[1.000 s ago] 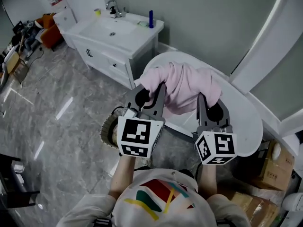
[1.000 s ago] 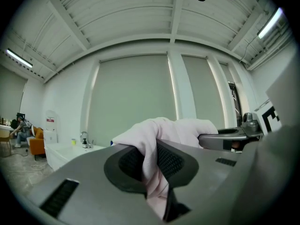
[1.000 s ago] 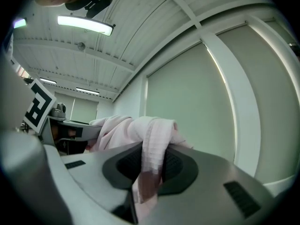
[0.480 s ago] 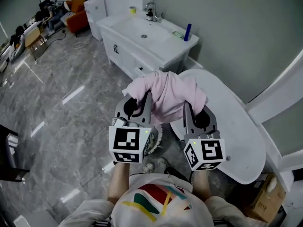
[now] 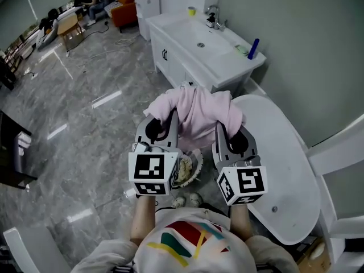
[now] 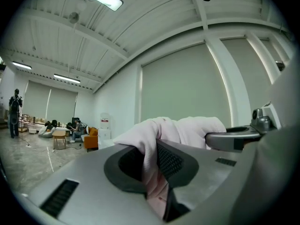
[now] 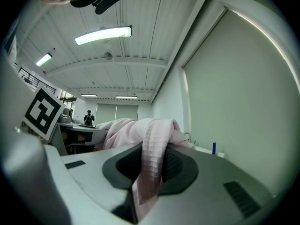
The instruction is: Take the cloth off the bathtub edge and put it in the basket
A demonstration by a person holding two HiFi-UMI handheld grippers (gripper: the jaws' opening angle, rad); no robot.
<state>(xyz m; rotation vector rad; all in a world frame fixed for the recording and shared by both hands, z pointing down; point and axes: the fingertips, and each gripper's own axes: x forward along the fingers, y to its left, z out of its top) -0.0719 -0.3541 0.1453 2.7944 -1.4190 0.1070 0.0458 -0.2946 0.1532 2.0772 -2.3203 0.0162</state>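
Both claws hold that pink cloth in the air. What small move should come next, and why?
Probably lower the pink cloth toward the basket: left gripper and right gripper both pinch it, it looks lifted off the bathtub, and the basket sits just below them.

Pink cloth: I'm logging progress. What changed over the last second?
The left gripper and right gripper carried the cloth away from the bathtub, toward the basket on the floor. Both stayed clamped on the cloth throughout.
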